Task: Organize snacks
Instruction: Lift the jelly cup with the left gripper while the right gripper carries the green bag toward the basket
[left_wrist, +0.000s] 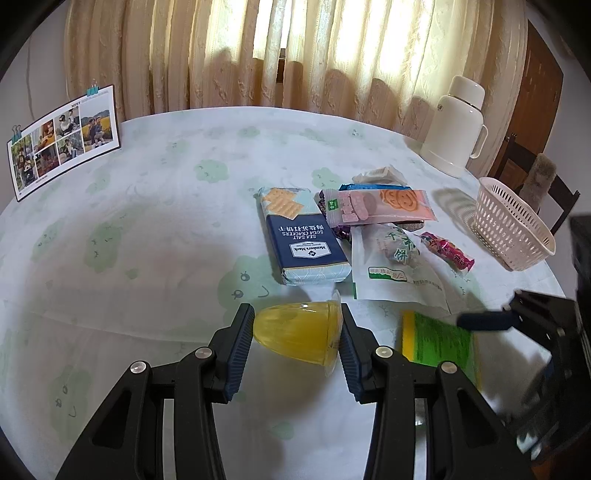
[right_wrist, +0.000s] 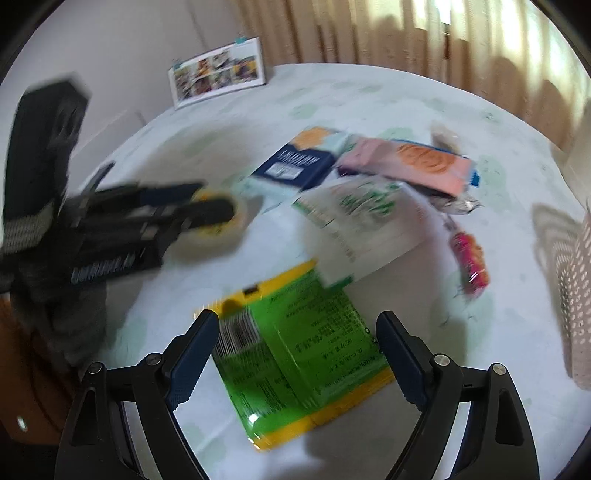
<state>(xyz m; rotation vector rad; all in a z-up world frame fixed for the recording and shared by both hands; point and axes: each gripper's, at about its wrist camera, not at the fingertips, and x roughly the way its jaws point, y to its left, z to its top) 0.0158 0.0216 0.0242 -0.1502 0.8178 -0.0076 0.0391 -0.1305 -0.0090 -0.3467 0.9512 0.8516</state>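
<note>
Snacks piled mid-tabletop (left_wrist: 147, 229), basket (left_wrist: 513, 225) far right.
Left tool (left_wrist: 297, 328) brackets jelly cup (left_wrist: 295, 332), contact unclear; right tool (right_wrist: 297, 350) wide around green packet (right_wrist: 295, 362), ready to grab.

- Left wrist cam sits low and close over the table (left_wrist: 155, 229), looking forward along its fingers toward the curtains (left_wrist: 295, 55).
- Right wrist cam is higher, tilted down, pretty blurry.
- Both catch the cracker pack (left_wrist: 301, 236) (right_wrist: 295, 166), green packet (left_wrist: 439, 343) (right_wrist: 295, 365) and photo card (left_wrist: 62, 140) (right_wrist: 218, 72).
</note>
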